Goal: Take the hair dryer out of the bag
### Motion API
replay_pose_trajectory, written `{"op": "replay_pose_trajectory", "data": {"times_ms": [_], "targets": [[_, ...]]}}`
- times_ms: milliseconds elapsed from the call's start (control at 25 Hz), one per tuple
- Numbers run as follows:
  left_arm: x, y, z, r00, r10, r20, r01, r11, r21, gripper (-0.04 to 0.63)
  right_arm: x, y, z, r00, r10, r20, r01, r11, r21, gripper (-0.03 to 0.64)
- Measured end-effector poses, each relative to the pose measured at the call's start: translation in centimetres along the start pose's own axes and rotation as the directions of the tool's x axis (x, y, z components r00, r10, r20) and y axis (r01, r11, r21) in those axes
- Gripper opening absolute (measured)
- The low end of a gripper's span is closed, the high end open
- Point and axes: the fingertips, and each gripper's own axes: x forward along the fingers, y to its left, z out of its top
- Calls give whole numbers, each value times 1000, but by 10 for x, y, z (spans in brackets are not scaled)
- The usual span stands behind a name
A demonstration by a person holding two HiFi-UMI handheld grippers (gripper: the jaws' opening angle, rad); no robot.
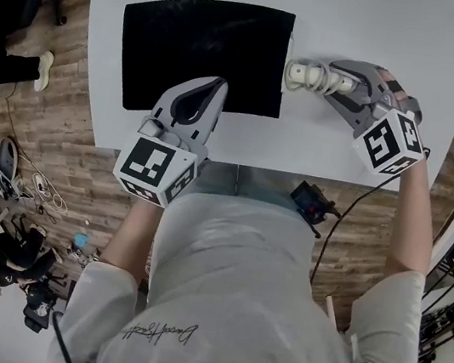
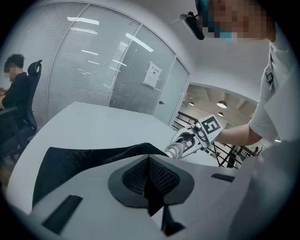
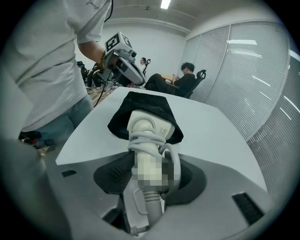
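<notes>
**Dryer at bag mouth, both grippers clamped**

My right gripper (image 1: 341,79), right of centre in the head view, is closed on the dryer (image 1: 307,75) by its handle, with the jaws fairly wide around it. The dryer lies low over the table (image 1: 366,19) at the right edge of the bag (image 1: 197,51). In the right gripper view its head sits in the black opening, not yet clear. My left gripper (image 1: 212,88), lower centre, is pinched tight on the bag's near edge, with a fold of black cloth between the pads.

Handling, my guess:
- The dryer is rigid, smooth plastic and head-heavy, so it will want to tip nose-down.
- The handle is the place to hold it, as now.
- The cord (image 3: 151,140) wound round the handle adds bite but could slide or unwind.
- The bag is limp cloth and will drag along unless pinned.

Writing:
- There is small grey print on the dryer head, too small to read.
- A patch on the handle is blurred over.
- The script on my shirt (image 1: 159,329) is not legible.
</notes>
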Motion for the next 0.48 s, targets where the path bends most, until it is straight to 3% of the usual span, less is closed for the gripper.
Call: {"op": "replay_pose_trajectory", "data": {"times_ms": [480], "targets": [[10,-12,7,999,-32,-8,33,999,15,12,-27,-2,-24,997,-70,-26,72,995,68,213]]}}
